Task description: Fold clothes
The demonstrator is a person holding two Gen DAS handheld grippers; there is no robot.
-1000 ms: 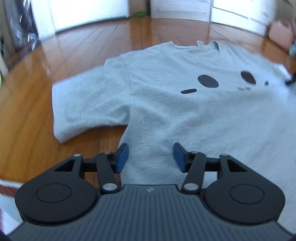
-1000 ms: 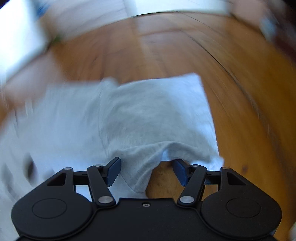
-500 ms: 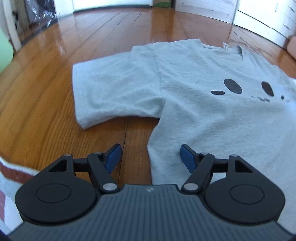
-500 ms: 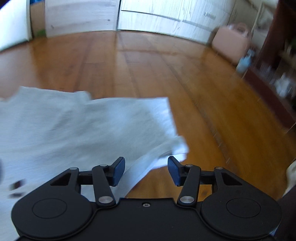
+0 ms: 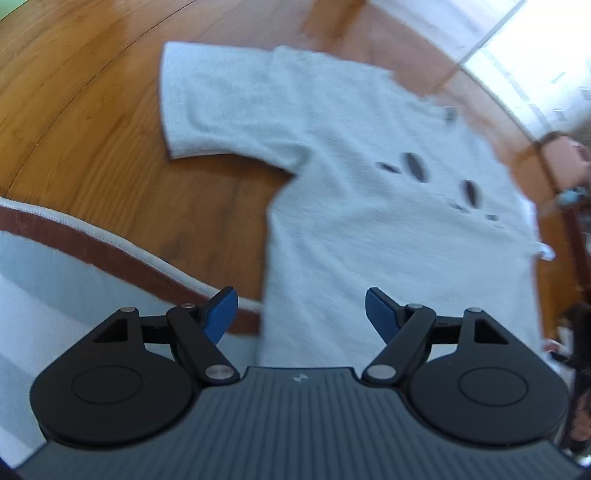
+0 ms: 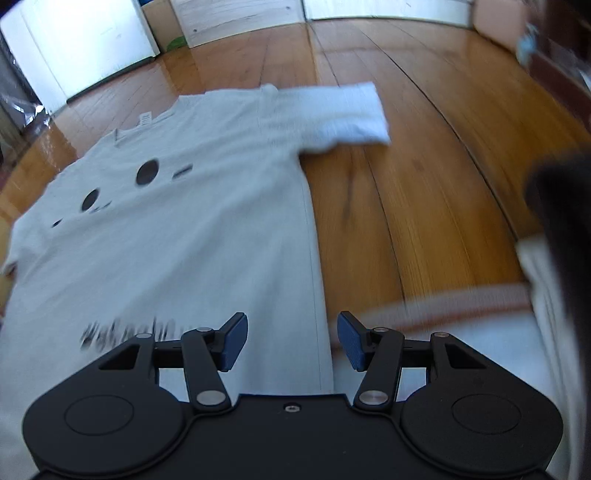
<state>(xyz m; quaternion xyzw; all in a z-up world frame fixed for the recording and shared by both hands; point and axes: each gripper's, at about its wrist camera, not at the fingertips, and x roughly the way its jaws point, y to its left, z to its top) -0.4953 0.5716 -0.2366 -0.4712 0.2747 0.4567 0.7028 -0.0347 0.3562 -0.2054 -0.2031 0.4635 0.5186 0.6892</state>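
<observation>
A light grey T-shirt (image 5: 369,240) with dark oval prints lies spread face up on the wooden floor. Both sleeves are out flat: the left sleeve (image 5: 221,103) and the right sleeve (image 6: 343,110). My left gripper (image 5: 299,295) hovers over the shirt's lower left side edge. Its jaws are opening and nothing is pinched between them. My right gripper (image 6: 291,317) hangs over the right side edge of the T-shirt (image 6: 184,240) near the hem. Its jaws are opening a little, and the pads do not touch the cloth.
A pale rug (image 5: 55,288) with a red border lies under the shirt's hem end, and its edge (image 6: 461,299) also shows in the right wrist view. White cabinets (image 6: 240,14) line the far wall. A dark blurred shape (image 6: 561,221) stands at the right.
My right gripper let go of the right sleeve and drew back to the hem side; the sleeve now lies flat. My left gripper pulled back, rolled, and its jaws widened.
</observation>
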